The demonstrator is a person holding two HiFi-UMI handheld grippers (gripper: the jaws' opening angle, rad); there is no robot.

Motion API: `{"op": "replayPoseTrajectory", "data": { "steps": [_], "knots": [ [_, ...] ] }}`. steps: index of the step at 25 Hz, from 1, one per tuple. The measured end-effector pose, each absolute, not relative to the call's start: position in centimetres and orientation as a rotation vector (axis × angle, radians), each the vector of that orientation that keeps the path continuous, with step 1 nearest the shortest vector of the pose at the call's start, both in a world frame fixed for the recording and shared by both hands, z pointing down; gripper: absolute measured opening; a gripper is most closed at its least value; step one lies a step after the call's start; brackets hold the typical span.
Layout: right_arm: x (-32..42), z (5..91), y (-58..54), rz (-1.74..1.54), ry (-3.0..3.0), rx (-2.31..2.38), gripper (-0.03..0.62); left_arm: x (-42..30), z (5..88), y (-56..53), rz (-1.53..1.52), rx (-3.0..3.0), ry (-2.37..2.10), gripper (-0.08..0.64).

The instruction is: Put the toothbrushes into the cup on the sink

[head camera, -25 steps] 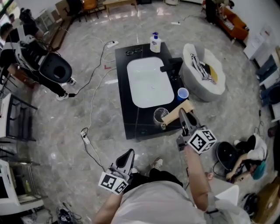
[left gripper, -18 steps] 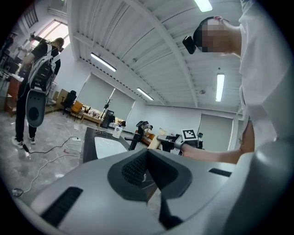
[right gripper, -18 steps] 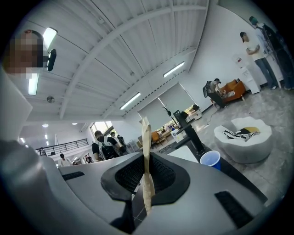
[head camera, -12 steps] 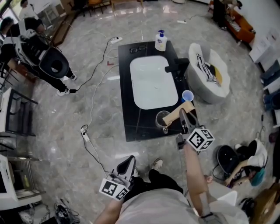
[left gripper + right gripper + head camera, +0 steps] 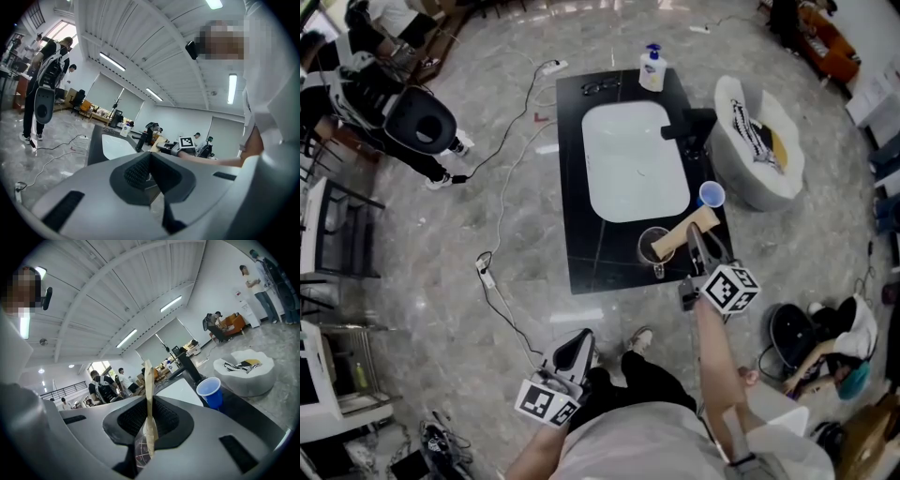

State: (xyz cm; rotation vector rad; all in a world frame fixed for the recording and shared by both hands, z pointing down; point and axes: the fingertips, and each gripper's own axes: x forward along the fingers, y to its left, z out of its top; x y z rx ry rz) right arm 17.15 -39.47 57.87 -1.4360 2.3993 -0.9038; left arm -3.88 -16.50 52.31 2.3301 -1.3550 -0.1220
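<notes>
Toothbrush packet (image 5: 682, 234): flat tan paper sleeve, presumably with the brush inside, though no brush shows.
Right gripper (image 5: 695, 238): pressed together on the packet. Its own view shows the sleeve edge-on (image 5: 148, 380), standing up between the pads.
Packet long axis: slants away from the right gripper's tips, ahead and to its left. The wide end is by the jaws and the narrow end points at the glass cup.
Glass cup (image 5: 653, 246): clear, on the black counter (image 5: 581, 187), just ahead-left of the right jaws. The packet's narrow end is at or over its rim; I can't tell from above whether it's inside.
Blue cup (image 5: 711, 194): ahead and slightly right of the right gripper, beyond the packet, apart from it.
Left gripper (image 5: 575, 345): jaws together on nothing (image 5: 150, 171). It hangs low by the person's leg, well behind the counter.
Nearer hand: right, clearly.
Coming move (judgement): tip the narrow end down into the glass cup, then let go. The cup is to the left of the jaws, so the motion goes that way.
</notes>
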Motion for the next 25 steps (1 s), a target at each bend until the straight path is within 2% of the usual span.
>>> {"op": "replayPoseTrajectory", "data": {
  "steps": [25],
  "knots": [
    [15.5,63.0,-39.4,-0.975,2.436,-1.434,0.055,-3.1,55.0,-16.3,-0.105,2.24,-1.401,0.002]
  ]
}}
